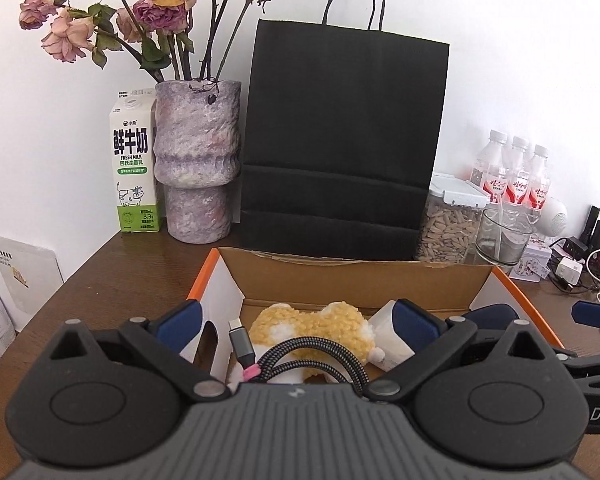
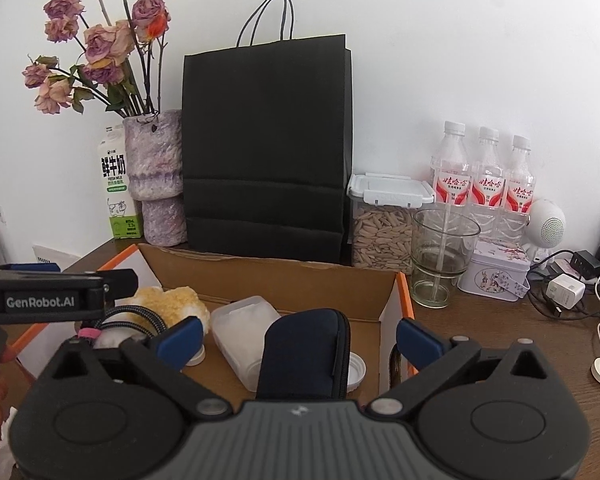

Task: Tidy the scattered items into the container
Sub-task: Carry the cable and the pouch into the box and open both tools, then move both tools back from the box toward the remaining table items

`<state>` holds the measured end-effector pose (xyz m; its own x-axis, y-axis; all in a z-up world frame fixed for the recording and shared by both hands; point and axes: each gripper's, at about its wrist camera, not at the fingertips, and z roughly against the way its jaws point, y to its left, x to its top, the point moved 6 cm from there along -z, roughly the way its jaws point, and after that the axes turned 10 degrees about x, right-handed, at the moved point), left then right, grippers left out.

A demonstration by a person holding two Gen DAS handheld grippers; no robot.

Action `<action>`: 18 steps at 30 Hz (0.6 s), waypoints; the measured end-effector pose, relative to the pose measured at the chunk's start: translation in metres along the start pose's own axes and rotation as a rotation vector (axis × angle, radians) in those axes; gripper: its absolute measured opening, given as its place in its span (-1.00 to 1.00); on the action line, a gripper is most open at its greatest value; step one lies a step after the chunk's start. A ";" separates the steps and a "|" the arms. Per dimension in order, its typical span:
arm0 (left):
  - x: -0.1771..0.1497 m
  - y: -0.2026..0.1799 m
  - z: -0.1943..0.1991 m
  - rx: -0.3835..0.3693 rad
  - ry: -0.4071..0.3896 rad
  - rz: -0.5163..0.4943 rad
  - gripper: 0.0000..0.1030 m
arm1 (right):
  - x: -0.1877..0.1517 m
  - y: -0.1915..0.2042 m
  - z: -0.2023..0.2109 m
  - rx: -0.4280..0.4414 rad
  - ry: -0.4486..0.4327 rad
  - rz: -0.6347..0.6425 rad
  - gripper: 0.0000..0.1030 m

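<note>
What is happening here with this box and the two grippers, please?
A person is tidying loose things into an open cardboard box on a brown table. Both the left gripper and the right gripper hang open over the box and hold nothing. Inside lie a braided USB cable, a yellow plush toy, a clear plastic bottle on its side and a dark blue zip case. A white charger and some cables remain on the table at the right.
</note>
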<state>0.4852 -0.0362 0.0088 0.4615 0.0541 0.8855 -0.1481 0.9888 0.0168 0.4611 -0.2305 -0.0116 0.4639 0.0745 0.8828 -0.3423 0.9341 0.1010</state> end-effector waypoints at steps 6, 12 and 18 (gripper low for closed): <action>0.003 0.005 0.019 0.001 -0.033 0.018 1.00 | 0.001 0.006 0.011 0.004 -0.010 0.009 1.00; 0.003 0.010 0.055 -0.003 -0.088 0.021 1.00 | 0.000 0.020 0.034 0.007 -0.033 0.021 1.00; -0.005 0.012 0.088 -0.024 -0.113 0.012 1.00 | -0.010 0.034 0.063 0.001 -0.042 0.028 1.00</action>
<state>0.4038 -0.0367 0.0457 0.3577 0.0511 0.9324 -0.1316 0.9913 -0.0038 0.3934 -0.2213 0.0116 0.4195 0.0860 0.9037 -0.3555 0.9315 0.0764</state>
